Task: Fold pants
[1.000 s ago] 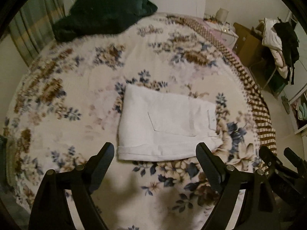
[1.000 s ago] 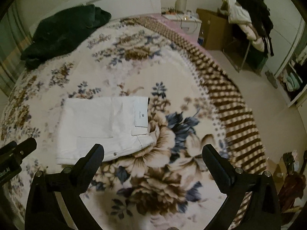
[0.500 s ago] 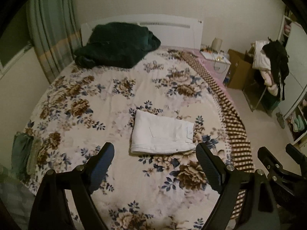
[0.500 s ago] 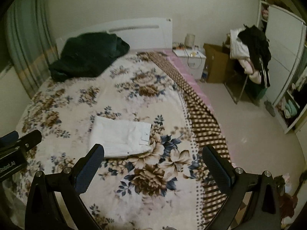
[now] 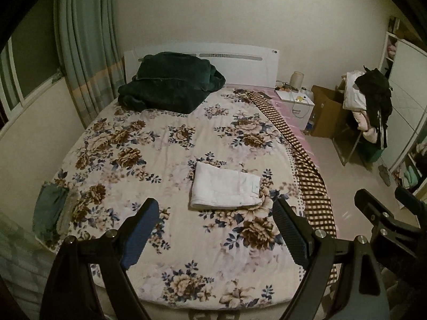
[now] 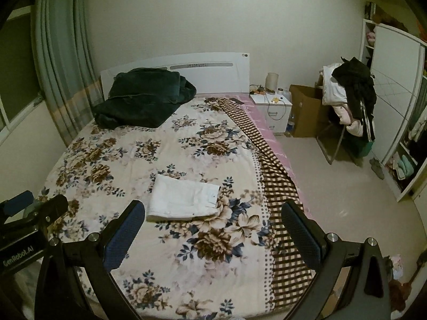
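Observation:
The white pants (image 5: pixel 224 189) lie folded into a neat rectangle on the floral bedspread (image 5: pixel 160 160), right of the bed's middle; they also show in the right wrist view (image 6: pixel 184 200). My left gripper (image 5: pixel 216 232) is open and empty, held well back above the foot of the bed. My right gripper (image 6: pixel 210 234) is open and empty too, equally far back. In the left wrist view the right gripper (image 5: pixel 384 213) shows at the right edge; in the right wrist view the left gripper (image 6: pixel 29 213) shows at the left edge.
A dark green blanket (image 5: pixel 170 85) is heaped by the white headboard (image 5: pixel 240 61). A checked cover (image 5: pixel 307 165) hangs over the bed's right side. A nightstand (image 5: pixel 296 104), a cardboard box (image 5: pixel 325 109) and a clothes-laden chair (image 5: pixel 368 106) stand on the right. Curtains (image 5: pixel 85 53) hang on the left.
Both grippers have pulled far back and up from the folded pants, so the whole bed and room now show. The pants have not moved. Both jaws stayed open.

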The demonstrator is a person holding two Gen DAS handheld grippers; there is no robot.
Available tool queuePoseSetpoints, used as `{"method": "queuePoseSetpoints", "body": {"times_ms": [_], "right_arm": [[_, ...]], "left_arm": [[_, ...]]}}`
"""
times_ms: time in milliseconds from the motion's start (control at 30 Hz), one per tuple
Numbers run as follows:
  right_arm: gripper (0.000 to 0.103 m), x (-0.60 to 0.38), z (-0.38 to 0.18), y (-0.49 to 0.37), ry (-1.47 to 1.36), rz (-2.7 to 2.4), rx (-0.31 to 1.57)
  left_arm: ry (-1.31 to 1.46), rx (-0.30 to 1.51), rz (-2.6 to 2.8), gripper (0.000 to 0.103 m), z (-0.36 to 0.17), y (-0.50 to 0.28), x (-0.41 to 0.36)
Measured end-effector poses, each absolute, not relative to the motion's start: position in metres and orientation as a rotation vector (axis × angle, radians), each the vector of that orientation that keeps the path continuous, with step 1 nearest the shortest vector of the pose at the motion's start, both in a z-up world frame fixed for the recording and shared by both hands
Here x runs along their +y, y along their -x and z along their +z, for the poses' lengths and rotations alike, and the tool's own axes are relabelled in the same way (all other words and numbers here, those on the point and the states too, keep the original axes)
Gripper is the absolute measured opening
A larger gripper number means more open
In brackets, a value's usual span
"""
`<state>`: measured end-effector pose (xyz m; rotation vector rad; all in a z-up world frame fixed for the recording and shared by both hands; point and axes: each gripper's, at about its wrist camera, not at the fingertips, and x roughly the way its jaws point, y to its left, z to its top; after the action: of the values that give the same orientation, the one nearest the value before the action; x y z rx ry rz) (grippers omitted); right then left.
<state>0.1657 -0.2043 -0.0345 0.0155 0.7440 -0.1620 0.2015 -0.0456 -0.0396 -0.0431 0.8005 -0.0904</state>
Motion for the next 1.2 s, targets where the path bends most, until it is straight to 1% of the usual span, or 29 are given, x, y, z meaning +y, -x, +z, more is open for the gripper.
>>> {"method": "queuePoseSetpoints", "body": {"times_ms": [167,400,433,500,900,1200], "right_arm": [[0.103,-0.187,-0.009,-0.128,-0.018,-0.171,0.723],[0.103,-0.182,0.011,-0.108,-0.019,-0.2,0.707],[0.103,-0.183,0.012,-0.107,-0.021,-0.201,0.706],[0.103,-0.183,0.015,-0.104,-0.02,-0.207,0.704],[0.103,-0.179,0.029,-0.102,-0.002,-0.197,0.694],[0.103,-0.184,0.03,-0.105,-0.013,-0.181,0.711]], "left_arm": [[0.031,0.807,-0.082,0.087,-0.034,-0.182,-0.037],[0.05,0.794,-0.079,0.087,-0.023,-0.168,-0.025],[0.055,0.793,-0.082,0.093,-0.022,-0.167,-0.025],[0.058,0.784,-0.083,0.101,-0.019,-0.163,-0.025],[0.059,0.763,-0.061,0.101,-0.009,-0.154,-0.029],[0.066,0.768,-0.05,0.101,-0.01,-0.151,-0.023]]}}
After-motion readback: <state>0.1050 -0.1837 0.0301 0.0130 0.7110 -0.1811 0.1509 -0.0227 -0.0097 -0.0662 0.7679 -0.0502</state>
